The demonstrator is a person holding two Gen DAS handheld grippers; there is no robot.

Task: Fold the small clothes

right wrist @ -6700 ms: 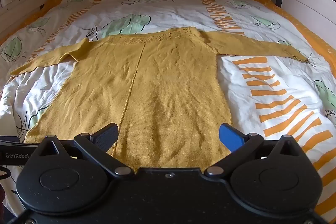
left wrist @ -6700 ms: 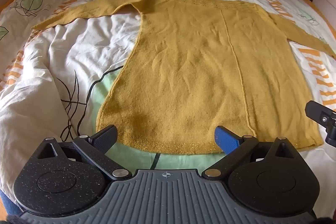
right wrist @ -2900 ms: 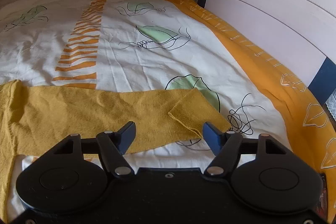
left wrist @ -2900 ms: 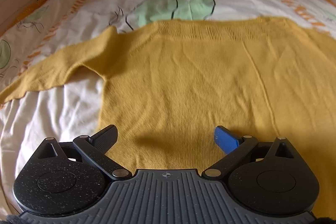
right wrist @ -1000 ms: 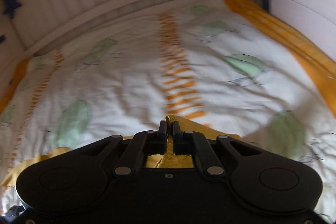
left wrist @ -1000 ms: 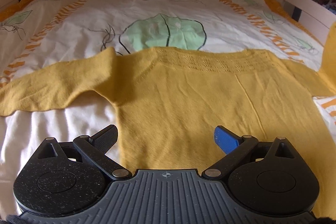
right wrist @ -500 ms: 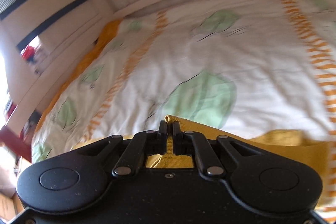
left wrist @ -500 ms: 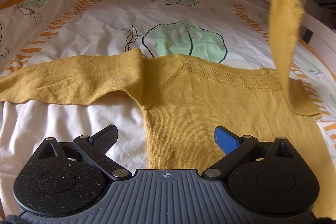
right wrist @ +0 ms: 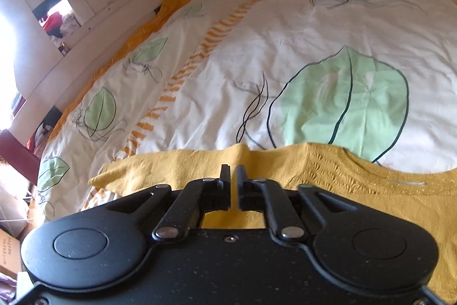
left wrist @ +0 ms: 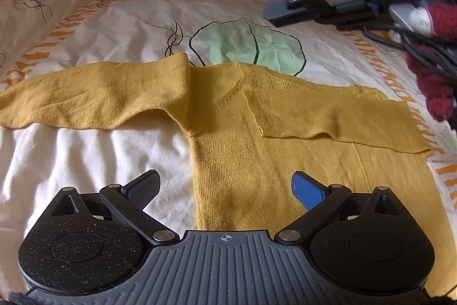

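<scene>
While the left gripper (left wrist: 225,187) gapes over the sweater (left wrist: 228,150), the right gripper (right wrist: 232,176) hovers nearly closed, empty.

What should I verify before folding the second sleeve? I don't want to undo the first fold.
1. Right sleeve lies across the sweater chest: ok.
2. Right gripper holds no cloth: ok.
3. Left gripper jaws open: ok.
4. Left sleeve spread flat on the duvet: ok.
5. Hem flat: cannot tell, hidden under the left gripper.
</scene>
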